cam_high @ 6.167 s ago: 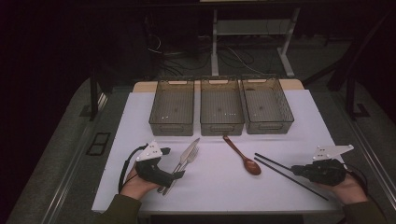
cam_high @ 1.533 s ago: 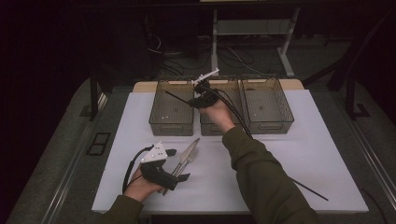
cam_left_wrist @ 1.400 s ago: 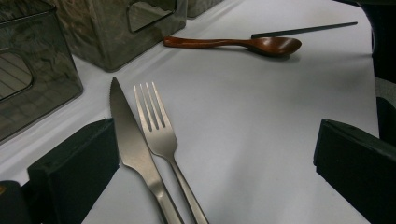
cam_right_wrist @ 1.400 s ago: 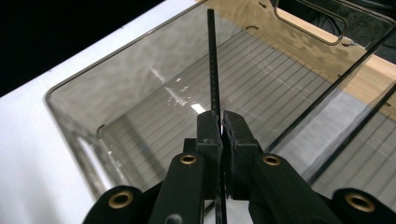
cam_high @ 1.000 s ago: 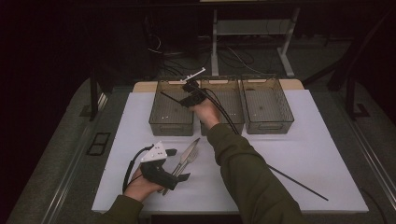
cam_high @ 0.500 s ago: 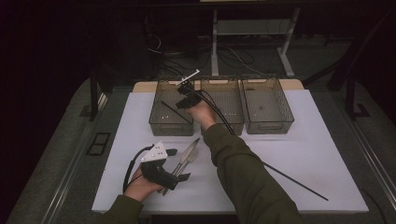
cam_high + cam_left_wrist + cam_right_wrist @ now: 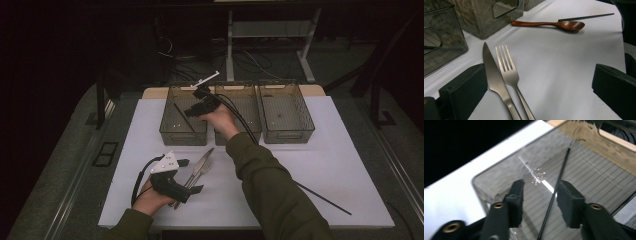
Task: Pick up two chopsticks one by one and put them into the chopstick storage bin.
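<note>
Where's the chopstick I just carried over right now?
In the high view the chopstick lies slanted inside the left bin, just left of the right gripper. In the right gripper view it runs between that gripper's open jaws.

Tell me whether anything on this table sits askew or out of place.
The pair of chopsticks is split: one chopstick lies slanted in the left bin below the open right tongs, the other chopstick still lies on the white mat near the front right.
</note>
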`<state>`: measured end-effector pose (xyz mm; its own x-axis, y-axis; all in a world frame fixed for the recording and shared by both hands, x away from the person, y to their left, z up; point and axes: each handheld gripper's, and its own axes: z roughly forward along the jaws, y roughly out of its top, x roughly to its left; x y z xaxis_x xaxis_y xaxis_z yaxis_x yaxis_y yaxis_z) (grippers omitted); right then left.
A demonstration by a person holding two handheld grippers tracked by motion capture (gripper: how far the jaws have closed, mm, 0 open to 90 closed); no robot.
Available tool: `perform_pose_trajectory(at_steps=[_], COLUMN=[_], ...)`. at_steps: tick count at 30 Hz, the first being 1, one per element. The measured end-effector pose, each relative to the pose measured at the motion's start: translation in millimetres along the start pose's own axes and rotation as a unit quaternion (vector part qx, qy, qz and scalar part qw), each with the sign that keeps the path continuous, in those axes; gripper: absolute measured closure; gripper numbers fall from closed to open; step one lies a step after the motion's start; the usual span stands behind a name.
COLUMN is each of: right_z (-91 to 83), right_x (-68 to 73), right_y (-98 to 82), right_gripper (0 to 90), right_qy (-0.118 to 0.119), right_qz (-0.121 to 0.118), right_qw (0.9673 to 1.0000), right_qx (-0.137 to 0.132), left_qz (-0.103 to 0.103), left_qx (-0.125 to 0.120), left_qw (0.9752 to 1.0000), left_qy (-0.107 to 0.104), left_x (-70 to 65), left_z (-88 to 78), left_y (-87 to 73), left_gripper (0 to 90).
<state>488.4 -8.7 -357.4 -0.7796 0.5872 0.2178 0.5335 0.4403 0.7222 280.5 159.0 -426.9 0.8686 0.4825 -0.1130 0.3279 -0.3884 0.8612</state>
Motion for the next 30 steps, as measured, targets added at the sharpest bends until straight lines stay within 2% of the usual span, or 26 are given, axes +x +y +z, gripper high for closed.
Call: perform_pose_trajectory(at_steps=[4,8,10,12,14,30], right_z=[-17.1,-37.0,-45.5,-55.9,-64.2,-122.9], right_x=[1.8,0.2,-1.7,-4.7,-6.5,-14.9], right_y=[-5.7,-17.9,-24.1,-31.8,-38.0,-90.9], right_gripper=[43.6,37.2,36.3,36.9,35.9,26.4], right_qy=[0.014,0.014,0.014,0.025,0.022,0.035], right_qz=[-0.014,-0.032,-0.039,-0.047,-0.055,-0.07], right_qw=[0.9997,0.9987,0.998,0.9971,0.9965,0.9953], right_qx=[-0.018,-0.038,-0.048,-0.055,-0.059,-0.057], left_qz=[-0.003,-0.004,-0.007,-0.004,-0.007,-0.01], left_qx=[0.001,0.001,0.002,0.006,0.003,0.009], left_qw=[1.0,1.0,1.0,1.0,1.0,0.9999], left_qy=[0.0,0.002,0.003,0.005,0.004,0.004], left_x=[0.1,0.6,0.5,1.0,0.7,0.1], left_z=[0.4,0.9,1.1,0.8,0.9,2.5], left_y=[0.0,-0.1,-0.3,-0.5,-0.7,-1.5], left_gripper=[0.0,0.0,0.0,0.0,0.0,0.0])
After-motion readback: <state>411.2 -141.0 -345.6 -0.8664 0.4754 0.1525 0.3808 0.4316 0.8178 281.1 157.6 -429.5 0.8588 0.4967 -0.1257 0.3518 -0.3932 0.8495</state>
